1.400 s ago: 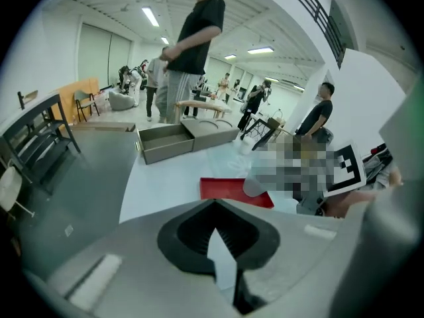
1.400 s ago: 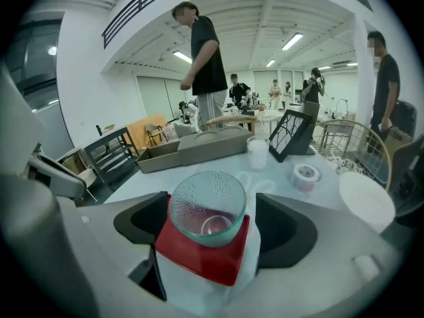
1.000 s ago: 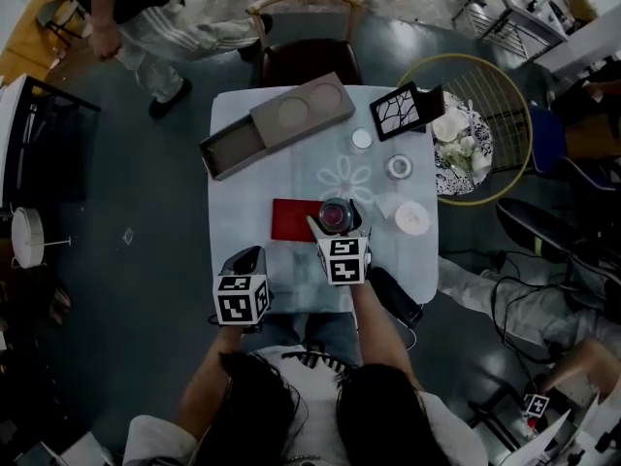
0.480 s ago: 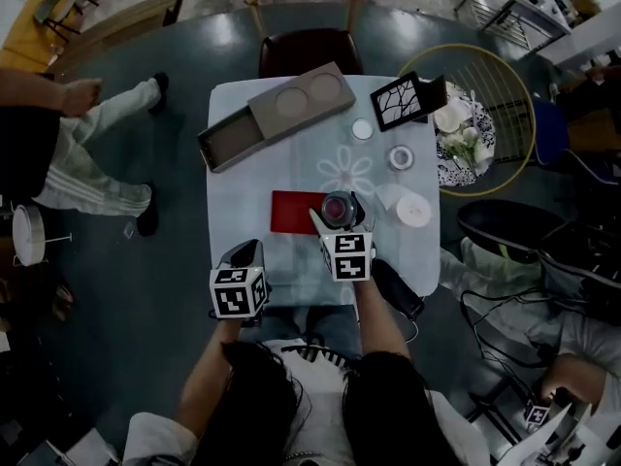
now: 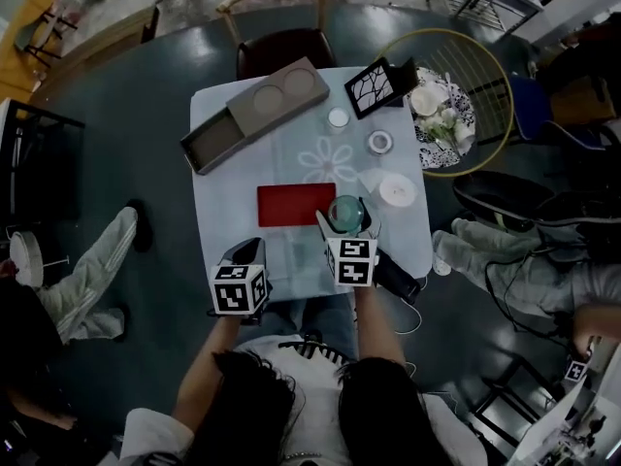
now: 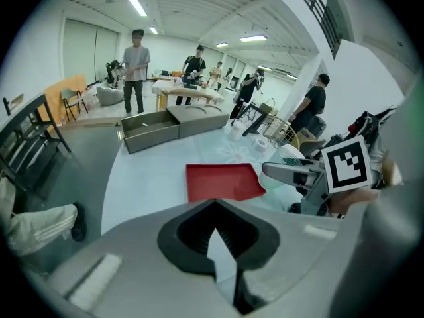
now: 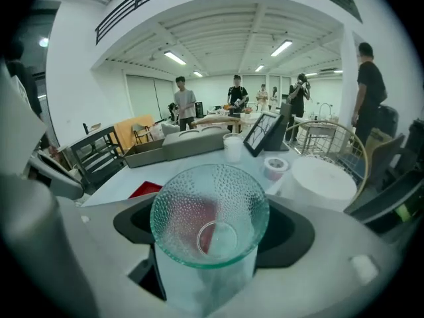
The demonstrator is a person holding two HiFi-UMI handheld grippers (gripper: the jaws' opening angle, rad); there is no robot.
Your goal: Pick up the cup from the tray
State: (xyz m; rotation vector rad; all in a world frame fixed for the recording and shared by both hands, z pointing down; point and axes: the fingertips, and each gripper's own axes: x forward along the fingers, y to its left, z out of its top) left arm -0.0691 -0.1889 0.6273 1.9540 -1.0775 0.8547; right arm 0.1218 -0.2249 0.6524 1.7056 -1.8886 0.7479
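Note:
A clear dimpled glass cup (image 5: 344,212) (image 7: 209,222) is held upright between the jaws of my right gripper (image 5: 345,225) (image 7: 212,260), which is shut on it. The cup hangs just past the right end of the red tray (image 5: 296,204) (image 6: 222,181) (image 7: 141,189), which lies flat mid-table with nothing on it. My left gripper (image 5: 248,253) (image 6: 215,247) hovers near the table's front edge, left of the right one and short of the tray. Its jaws are shut, with nothing between them.
A long grey box (image 5: 254,113) lies at the table's back left. A framed picture (image 5: 380,85), a small white cup (image 5: 338,117), a tape roll (image 5: 379,142) and a white round lid (image 5: 397,191) stand at the right. A chair (image 5: 279,51) and a gold wire basket (image 5: 485,76) flank the table.
My right gripper has carried the cup from over the tray's right end to just beyond its right edge. The left gripper stays put. A person at the left walked on.

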